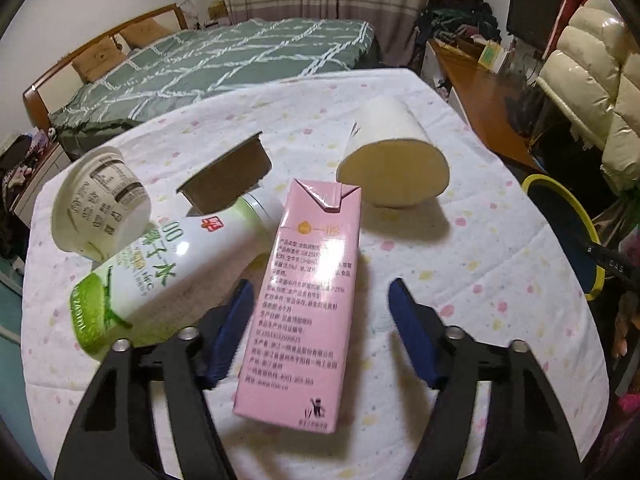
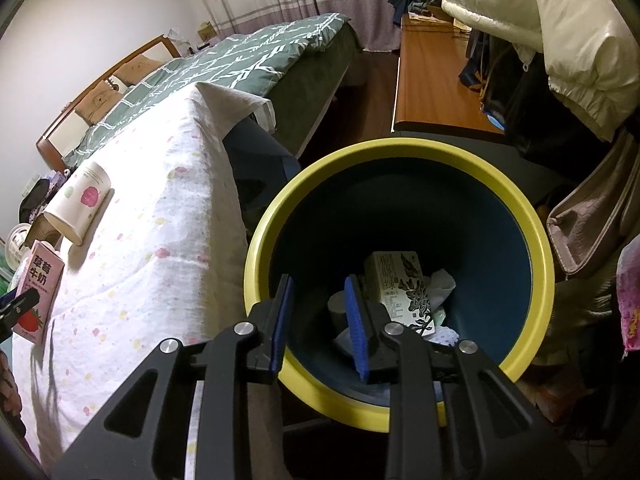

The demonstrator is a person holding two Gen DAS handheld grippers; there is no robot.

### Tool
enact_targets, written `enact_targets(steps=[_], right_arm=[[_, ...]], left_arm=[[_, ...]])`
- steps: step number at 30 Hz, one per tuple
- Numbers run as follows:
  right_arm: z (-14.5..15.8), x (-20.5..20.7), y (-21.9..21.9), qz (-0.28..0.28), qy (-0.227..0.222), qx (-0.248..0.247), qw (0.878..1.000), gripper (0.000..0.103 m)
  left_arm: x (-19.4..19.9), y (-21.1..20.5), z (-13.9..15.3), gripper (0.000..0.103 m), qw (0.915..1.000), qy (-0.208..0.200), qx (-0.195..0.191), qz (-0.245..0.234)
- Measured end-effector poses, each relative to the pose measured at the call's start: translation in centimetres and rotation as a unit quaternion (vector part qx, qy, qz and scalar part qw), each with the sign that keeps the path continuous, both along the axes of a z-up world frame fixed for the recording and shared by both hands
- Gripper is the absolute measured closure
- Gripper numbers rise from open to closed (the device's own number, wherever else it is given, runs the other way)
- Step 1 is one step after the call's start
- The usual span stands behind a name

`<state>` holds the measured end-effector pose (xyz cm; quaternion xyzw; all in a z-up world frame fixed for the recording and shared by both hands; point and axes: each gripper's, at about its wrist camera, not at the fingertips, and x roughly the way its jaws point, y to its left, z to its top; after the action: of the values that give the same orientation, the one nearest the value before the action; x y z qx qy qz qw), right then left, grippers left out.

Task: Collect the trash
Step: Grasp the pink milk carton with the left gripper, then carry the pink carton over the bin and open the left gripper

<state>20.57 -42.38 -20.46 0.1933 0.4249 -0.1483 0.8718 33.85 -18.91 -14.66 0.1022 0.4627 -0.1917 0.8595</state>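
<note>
Carton [image 1: 304, 300] between wide-open left claw [image 1: 320, 316]: centre, then close. Right claw [image 2: 318, 322], half-open, seemingly empty, over bin [image 2: 532, 216] at 12 o'clock.

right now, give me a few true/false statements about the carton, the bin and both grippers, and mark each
1. The pink carton stands upright between the open fingers of the left gripper. True.
2. The right gripper is clamped on a cup. False: its jaws are apart and hold nothing, above the bin.
3. The bin is empty. False: a pale green carton and crumpled paper lie at its bottom.
4. The green and white bottle lies on its side on the table. True.
5. The paper cup stands upright. False: it lies on its side, past the pink carton.
</note>
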Motion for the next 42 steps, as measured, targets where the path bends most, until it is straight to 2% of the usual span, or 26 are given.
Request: enact_targets(steps=[1, 5, 12, 21, 26, 31, 38, 42], right_arm=[[0.0, -0.1, 0.0, 0.0, 0.0, 0.001, 1.0, 0.078], [0.0, -0.3, -0.2, -0.001, -0.002, 0.003, 1.0, 0.078], [0.3, -1.6, -0.2, -0.003, -0.011, 0.01, 1.0, 0.078], [1.8, -6.3, -0.4, -0.015, -0.039, 0.02, 0.999, 0.078], [3.2, -9.6, -0.9, -0.028, -0.054, 0.009, 0.998, 0.078], [3.7, -12.6, -1.6, -0.041, -0.057, -0.003, 0.998, 0.073], [3.8, -15.6, -2.9, -0.056, -0.06, -0.01, 0.997, 0.07], [3.6, -16.2, -3.8, -0.065, -0.06, -0.01, 0.996, 0.07]], left_arm=[[0.3, -0.1, -0.3, 0.043, 1.0, 0.006, 0.002, 0.001], [0.6, -0.1, -0.6, 0.061, 0.9999, 0.014, 0.003, 0.006], [-1.9, 0.0, 0.5, 0.063, 1.0, -0.007, 0.004, -0.001], [-7.3, -3.2, 5.5, 0.063, 0.9963, -0.038, -0.026, -0.072], [-9.2, -8.8, 7.1, 0.063, 0.9894, -0.046, -0.041, -0.131], [-10.1, -15.8, 6.9, 0.063, 0.9806, -0.029, -0.05, -0.187], [-10.6, -25.6, 4.6, 0.063, 0.9701, -0.008, -0.032, -0.241], [-10.3, -30.3, 2.6, 0.063, 0.9675, 0.004, -0.014, -0.253]])
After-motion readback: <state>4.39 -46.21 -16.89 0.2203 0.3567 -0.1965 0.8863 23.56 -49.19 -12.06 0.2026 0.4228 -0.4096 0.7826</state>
